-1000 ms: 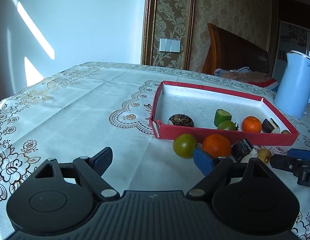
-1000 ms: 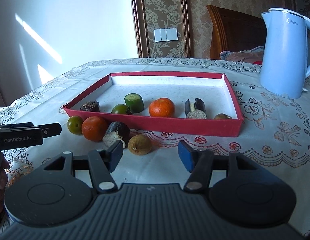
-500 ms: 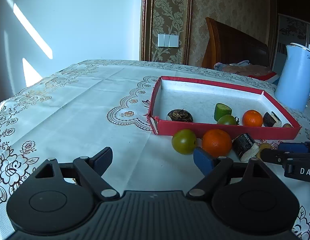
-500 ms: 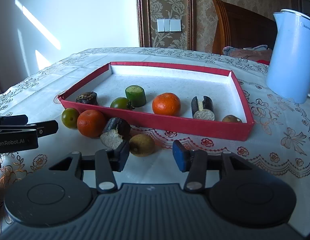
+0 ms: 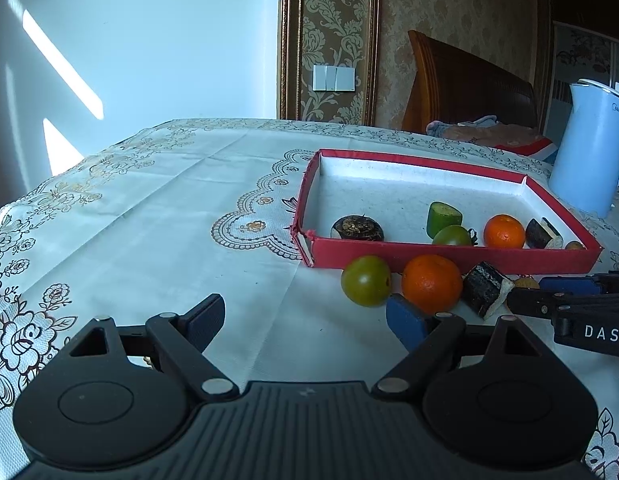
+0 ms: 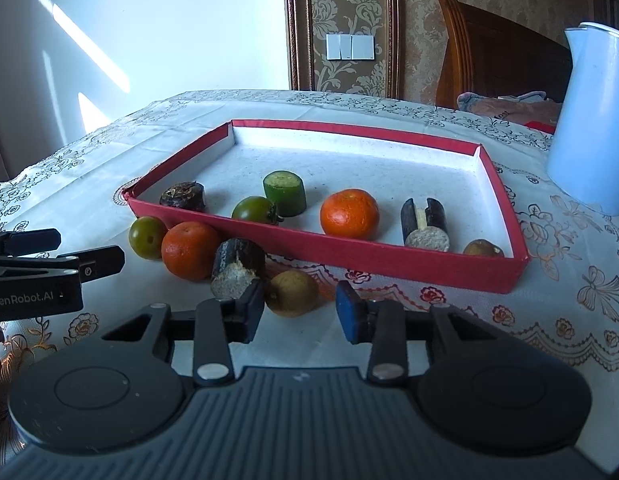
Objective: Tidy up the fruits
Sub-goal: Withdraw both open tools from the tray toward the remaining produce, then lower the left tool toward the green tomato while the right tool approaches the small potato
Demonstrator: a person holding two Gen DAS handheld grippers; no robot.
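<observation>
red tray (image 6: 389, 258); orange tangerine (image 6: 350, 214); pale blue kettle (image 6: 589, 120); floral white tablecloth (image 5: 149, 208)

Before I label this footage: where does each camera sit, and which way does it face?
Left wrist view: on the left claw, facing tablecloth and red tray; shows its open fingers, nothing between.
Right wrist view: on the right claw, facing the tray front; fingers closing around a brown fruit.
Shared: tray, outside orange, kettle, each other's claw.
</observation>
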